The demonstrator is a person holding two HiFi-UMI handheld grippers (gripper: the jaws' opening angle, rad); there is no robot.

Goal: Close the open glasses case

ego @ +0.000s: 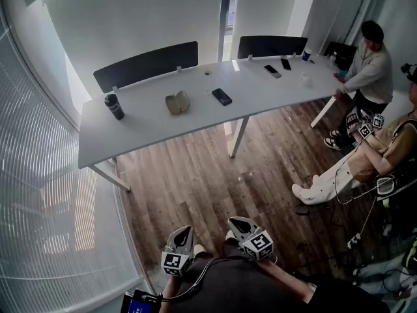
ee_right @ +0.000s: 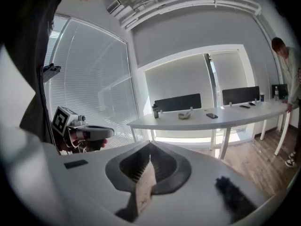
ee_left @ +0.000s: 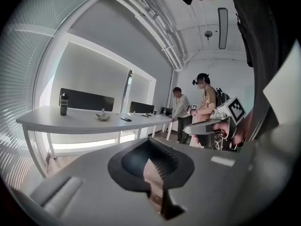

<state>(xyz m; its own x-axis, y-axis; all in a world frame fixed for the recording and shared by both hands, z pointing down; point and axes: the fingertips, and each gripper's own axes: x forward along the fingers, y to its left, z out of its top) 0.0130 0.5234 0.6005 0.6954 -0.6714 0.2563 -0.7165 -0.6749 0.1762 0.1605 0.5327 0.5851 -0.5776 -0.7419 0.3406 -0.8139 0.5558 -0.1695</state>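
The open glasses case (ego: 177, 102), pale grey-green with its lid up, lies on the long white table (ego: 150, 132) across the room; it shows small in the left gripper view (ee_left: 102, 117) and the right gripper view (ee_right: 185, 115). My left gripper (ego: 184, 231) and right gripper (ego: 236, 223) are held close to my body over the wood floor, far from the table. Both are shut with nothing between the jaws. Each gripper shows in the other's view, the right gripper (ee_left: 190, 129) and the left gripper (ee_right: 111, 132).
A dark bottle (ego: 115, 106) stands at the table's left end, a black phone (ego: 221, 96) right of the case, more phones (ego: 273, 71) farther right. Two dark partition screens (ego: 145, 64) back the table. One person (ego: 368, 77) stands at the table's right end and another (ego: 384, 155) sits nearby.
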